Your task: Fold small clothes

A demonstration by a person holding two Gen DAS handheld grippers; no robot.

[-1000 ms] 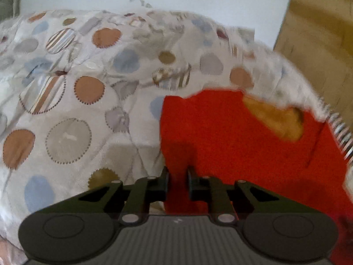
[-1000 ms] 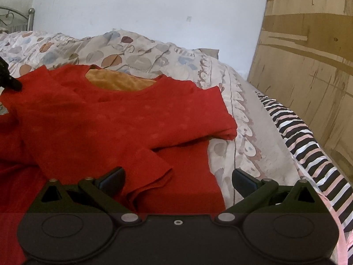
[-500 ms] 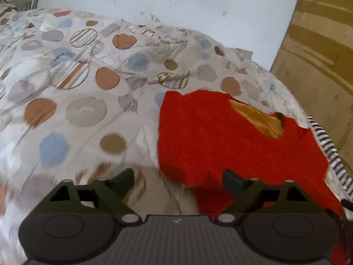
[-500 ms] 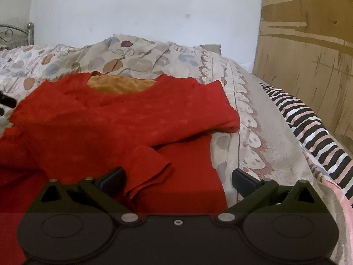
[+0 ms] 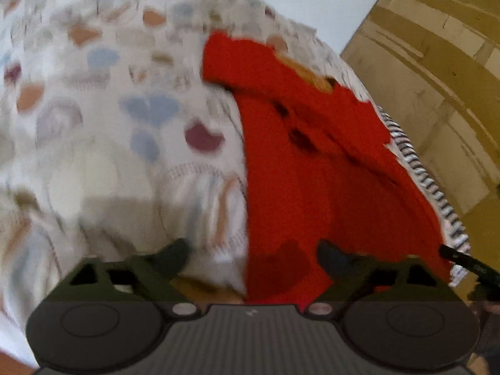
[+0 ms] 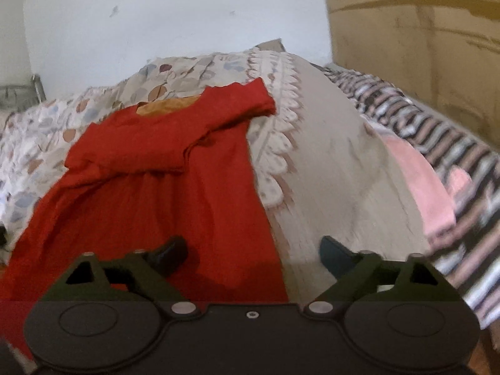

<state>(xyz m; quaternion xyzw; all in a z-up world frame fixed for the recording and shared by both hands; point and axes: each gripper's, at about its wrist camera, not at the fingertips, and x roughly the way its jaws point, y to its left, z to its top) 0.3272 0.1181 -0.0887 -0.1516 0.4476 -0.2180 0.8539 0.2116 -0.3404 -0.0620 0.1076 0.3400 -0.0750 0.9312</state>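
A red dress [image 6: 162, 187] lies spread on the patterned bedspread [image 5: 103, 118], both sleeves folded across its chest. The left tongs [image 5: 251, 257] and right tongs [image 6: 253, 251] gape wide, gripping nothing, above its hem.

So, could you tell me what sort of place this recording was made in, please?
Most likely a bedroom. The red garment lies on a bed under a patterned quilt, a metal bed frame shows at the far left, and a plain white wall stands behind.
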